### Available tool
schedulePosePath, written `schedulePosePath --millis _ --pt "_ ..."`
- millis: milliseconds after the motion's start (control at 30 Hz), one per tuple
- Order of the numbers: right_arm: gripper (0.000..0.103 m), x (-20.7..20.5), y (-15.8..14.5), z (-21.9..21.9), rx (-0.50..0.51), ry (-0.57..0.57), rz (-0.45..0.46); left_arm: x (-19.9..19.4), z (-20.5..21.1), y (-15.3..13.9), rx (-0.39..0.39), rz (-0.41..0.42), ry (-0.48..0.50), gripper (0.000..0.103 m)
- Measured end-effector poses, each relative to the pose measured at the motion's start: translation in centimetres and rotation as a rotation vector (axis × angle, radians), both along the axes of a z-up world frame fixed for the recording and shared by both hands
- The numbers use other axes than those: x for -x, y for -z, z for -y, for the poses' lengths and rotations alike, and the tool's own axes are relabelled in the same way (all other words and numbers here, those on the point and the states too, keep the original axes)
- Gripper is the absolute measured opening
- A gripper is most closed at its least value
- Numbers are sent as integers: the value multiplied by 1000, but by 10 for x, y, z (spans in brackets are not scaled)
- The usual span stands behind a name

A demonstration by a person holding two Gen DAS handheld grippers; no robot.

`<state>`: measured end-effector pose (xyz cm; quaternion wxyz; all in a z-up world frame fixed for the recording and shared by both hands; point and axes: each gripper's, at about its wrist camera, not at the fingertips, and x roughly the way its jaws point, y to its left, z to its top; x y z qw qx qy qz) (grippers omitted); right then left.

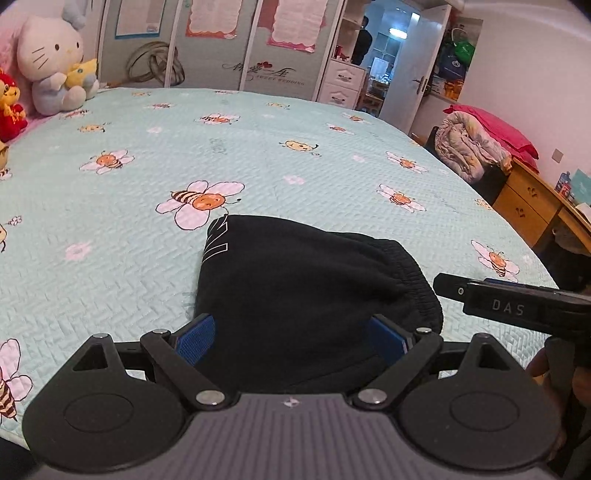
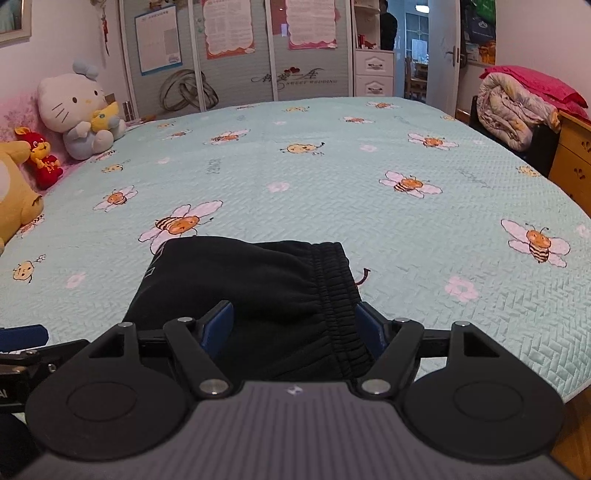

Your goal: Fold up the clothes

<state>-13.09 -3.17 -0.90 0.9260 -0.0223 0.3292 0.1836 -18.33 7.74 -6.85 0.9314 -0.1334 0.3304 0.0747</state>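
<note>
Black sweatpants (image 1: 295, 291) lie folded in a compact bundle near the front edge of the bed (image 1: 258, 147), elastic waistband to the right, white lettering at the far left corner. They also show in the right wrist view (image 2: 258, 288). My left gripper (image 1: 291, 336) is open, its blue pads on either side of the bundle's near end. My right gripper (image 2: 291, 325) is open too, its pads on either side of the waistband (image 2: 340, 295) end. The right gripper's body shows at the right of the left wrist view (image 1: 509, 306).
The bed has a light-blue bee-print cover. Plush toys (image 1: 51, 62) sit at its far left. A wardrobe (image 2: 236, 55) stands behind. A folded quilt (image 2: 513, 107) and wooden drawers (image 2: 572, 162) are at the right. A person stands in the far doorway (image 2: 388, 26).
</note>
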Motion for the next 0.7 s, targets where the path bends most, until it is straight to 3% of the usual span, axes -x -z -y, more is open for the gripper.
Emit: schedulePosePath --millis 700 --pt "73 8 -3 2 6 -6 2 -3 7 -2 -21 -14 16 93"
